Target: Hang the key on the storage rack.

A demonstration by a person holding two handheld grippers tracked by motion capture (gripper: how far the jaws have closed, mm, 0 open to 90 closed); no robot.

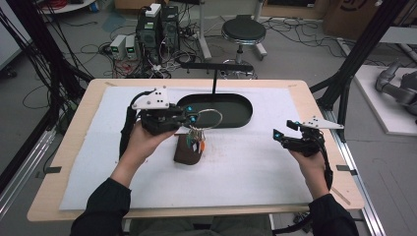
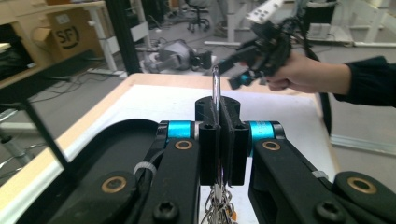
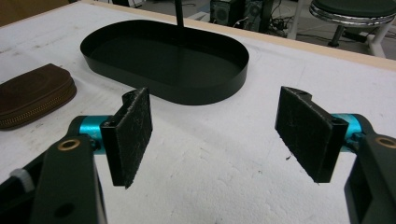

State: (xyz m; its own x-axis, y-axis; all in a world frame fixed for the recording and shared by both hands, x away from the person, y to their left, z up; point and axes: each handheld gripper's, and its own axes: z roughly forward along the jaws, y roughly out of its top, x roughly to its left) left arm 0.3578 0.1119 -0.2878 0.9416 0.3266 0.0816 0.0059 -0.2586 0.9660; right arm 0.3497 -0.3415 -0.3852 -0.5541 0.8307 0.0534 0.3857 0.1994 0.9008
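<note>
White mat [image 1: 246, 167]; key ring [image 1: 209, 118] half-hidden between jaws.

shiny metal key ring [image 1: 210, 118], matt black oval tray [image 3: 119, 39], brown leather-look zip pouch [image 3: 32, 93], rough white foam mat [image 1: 255, 157], pale wood table [image 1: 59, 162], rough black jaw pads [image 3: 133, 128]

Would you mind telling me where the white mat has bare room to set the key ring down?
Free: the near strip of the white mat below the brown pouch, and the stretch between pouch and right claw. Crowded: around the left claw, key ring and black tray.
</note>
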